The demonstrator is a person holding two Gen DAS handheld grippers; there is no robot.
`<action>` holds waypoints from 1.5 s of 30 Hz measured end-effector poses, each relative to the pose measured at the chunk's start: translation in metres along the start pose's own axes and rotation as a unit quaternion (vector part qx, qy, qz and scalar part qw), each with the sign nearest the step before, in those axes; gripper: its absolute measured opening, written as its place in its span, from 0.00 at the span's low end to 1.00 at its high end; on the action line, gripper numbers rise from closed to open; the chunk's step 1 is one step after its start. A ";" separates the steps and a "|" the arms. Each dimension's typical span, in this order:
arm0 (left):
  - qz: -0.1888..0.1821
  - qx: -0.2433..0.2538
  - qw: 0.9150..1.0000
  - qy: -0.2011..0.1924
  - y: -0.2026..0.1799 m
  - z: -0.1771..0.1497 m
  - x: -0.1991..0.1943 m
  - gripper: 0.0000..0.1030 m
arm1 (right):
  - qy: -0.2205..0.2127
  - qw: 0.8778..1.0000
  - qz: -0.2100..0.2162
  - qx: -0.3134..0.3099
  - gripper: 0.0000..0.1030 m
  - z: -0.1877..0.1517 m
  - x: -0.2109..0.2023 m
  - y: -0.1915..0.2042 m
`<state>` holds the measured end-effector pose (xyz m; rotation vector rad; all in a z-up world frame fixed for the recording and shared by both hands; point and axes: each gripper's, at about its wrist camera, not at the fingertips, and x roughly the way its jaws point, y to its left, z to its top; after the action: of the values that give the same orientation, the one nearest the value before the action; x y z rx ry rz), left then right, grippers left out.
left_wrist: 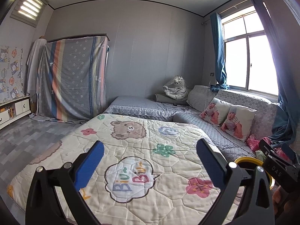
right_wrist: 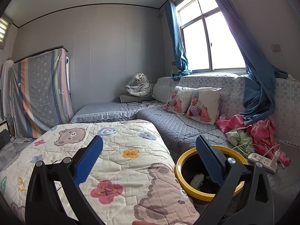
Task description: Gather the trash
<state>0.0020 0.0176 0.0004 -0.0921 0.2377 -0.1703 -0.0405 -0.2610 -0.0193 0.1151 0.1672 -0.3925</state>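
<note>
A round bin with a yellow rim (right_wrist: 202,196) and a dark inside stands between the quilted table and the sofa. White crumpled paper (right_wrist: 196,181) lies in it on darker scraps. My right gripper (right_wrist: 149,146) is open and holds nothing; its right finger (right_wrist: 210,161) hangs over the bin's mouth. In the left wrist view my left gripper (left_wrist: 150,150) is open too, over the cartoon quilt (left_wrist: 131,150). There the bin's rim (left_wrist: 245,159) shows at the right, partly hidden by the right gripper's black body (left_wrist: 277,161). No loose trash shows on the quilt.
A grey quilted corner sofa (right_wrist: 178,129) carries two baby-print cushions (right_wrist: 202,103), a heap of pink and green clothes (right_wrist: 253,131) and a plush tiger (right_wrist: 140,88). A white power strip (right_wrist: 262,161) with cables lies by the bin. A cloth-draped wardrobe (left_wrist: 75,78) stands at the back.
</note>
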 end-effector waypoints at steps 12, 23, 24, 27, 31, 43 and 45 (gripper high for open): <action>-0.001 0.001 1.000 0.001 0.000 0.000 0.001 0.92 | 0.010 1.000 0.002 0.006 0.92 -0.001 0.003 -0.004; -0.005 0.000 1.000 0.005 0.000 -0.003 0.003 0.92 | 0.014 1.000 0.003 0.006 0.92 -0.004 0.004 -0.005; -0.004 0.001 1.000 0.005 0.000 -0.003 0.002 0.92 | 0.015 1.000 0.004 0.007 0.92 -0.004 0.004 -0.005; -0.004 0.001 1.000 0.005 0.000 -0.002 0.003 0.92 | 0.015 1.000 0.004 0.007 0.92 -0.005 0.004 -0.006; -0.005 0.001 1.000 0.007 0.000 -0.003 0.004 0.92 | 0.017 1.000 0.004 0.007 0.92 -0.005 0.004 -0.005; -0.009 0.002 1.000 0.011 0.001 -0.003 0.007 0.92 | 0.021 1.000 0.003 0.009 0.92 -0.008 0.006 -0.005; -0.010 0.002 1.000 0.012 0.001 -0.003 0.009 0.92 | 0.022 1.000 0.004 0.010 0.92 -0.008 0.006 -0.005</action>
<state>0.0097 0.0173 -0.0045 -0.0884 0.2603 -0.1910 -0.0377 -0.2667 -0.0292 0.1447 0.2067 -0.3847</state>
